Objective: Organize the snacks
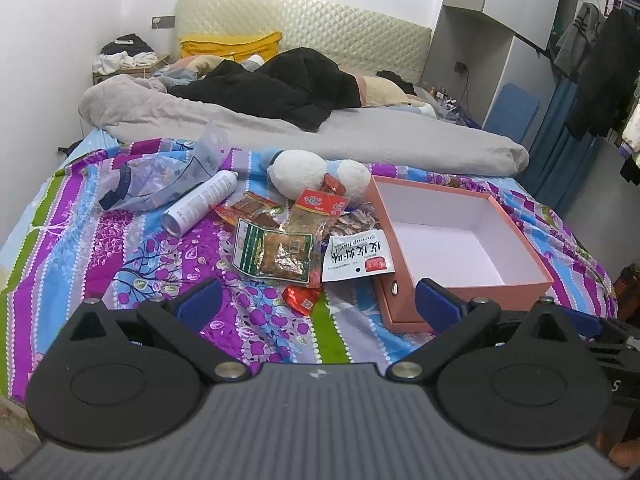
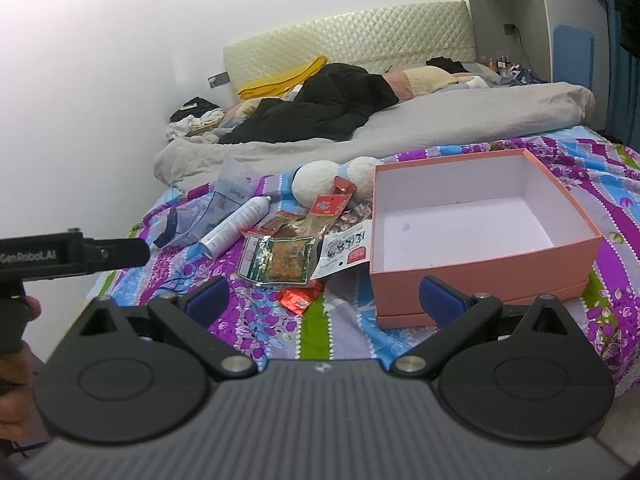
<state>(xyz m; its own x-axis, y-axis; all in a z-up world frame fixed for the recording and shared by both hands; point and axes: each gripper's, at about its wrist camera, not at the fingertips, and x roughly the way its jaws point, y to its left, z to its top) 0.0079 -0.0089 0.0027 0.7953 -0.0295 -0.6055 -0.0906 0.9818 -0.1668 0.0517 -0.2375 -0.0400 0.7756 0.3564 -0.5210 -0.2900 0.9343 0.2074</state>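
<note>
A pile of snack packets lies on the patterned bedspread: a green-edged clear packet (image 1: 276,254) (image 2: 278,260), a white shrimp-flavour packet (image 1: 356,258) (image 2: 344,254), a red-topped packet (image 1: 320,208) (image 2: 326,210) and a small red packet (image 1: 300,298) (image 2: 298,298). An open pink box (image 1: 516,280) (image 2: 480,270) with a white inside stands just right of the pile, with nothing in it. My left gripper (image 1: 318,304) is open and holds nothing, hovering near the front of the bed. My right gripper (image 2: 324,300) is open and holds nothing, at a similar height.
A white spray can (image 1: 200,202) (image 2: 236,226), a clear plastic bag (image 1: 160,176) (image 2: 200,216) and a white plush toy (image 1: 316,174) (image 2: 332,180) lie beside the snacks. A grey duvet (image 1: 360,136) and black clothes (image 1: 280,88) cover the far bed. The left gripper's body (image 2: 72,258) shows at left.
</note>
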